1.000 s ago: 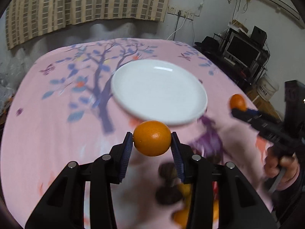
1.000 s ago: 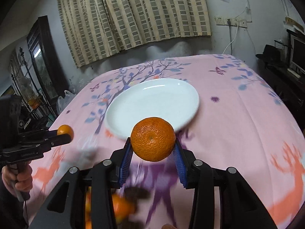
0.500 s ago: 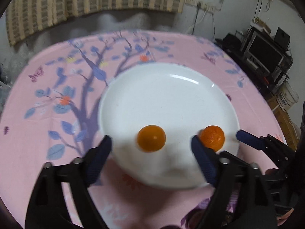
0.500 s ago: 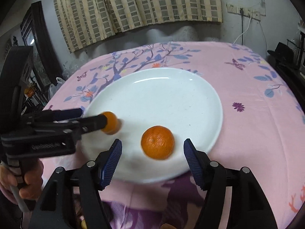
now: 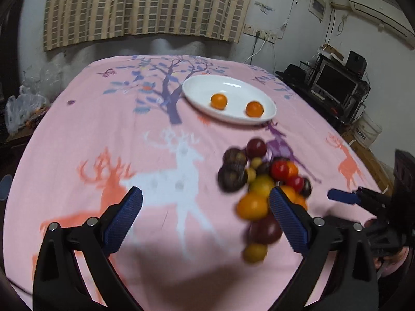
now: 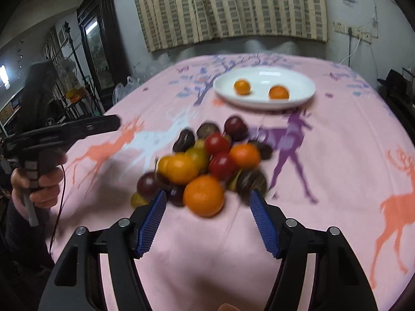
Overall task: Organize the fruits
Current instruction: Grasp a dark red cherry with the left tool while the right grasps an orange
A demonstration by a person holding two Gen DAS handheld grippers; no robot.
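Note:
A white plate (image 5: 197,88) (image 6: 301,77) at the far side of the table holds two oranges (image 5: 218,101) (image 5: 254,109), also seen in the right wrist view (image 6: 242,87) (image 6: 278,92). A pile of mixed fruit (image 5: 259,181) (image 6: 207,160) lies on the pink cloth: oranges, red tomatoes, dark plums, small yellow fruits. My left gripper (image 5: 206,217) is open and empty, the pile beside its right finger. My right gripper (image 6: 208,215) is open and empty, just short of a large orange (image 6: 204,198) at the pile's near edge.
The pink tablecloth (image 5: 155,155) with deer and tree prints covers the table. A shelf with a monitor (image 5: 334,85) stands to the right, plastic bags (image 5: 23,108) to the left, and a dark cabinet (image 6: 101,44) by the curtained wall.
Both grippers let go of their oranges on the plate, opened, and pulled back towards the near side of the table, so the fruit pile is now in front of them.

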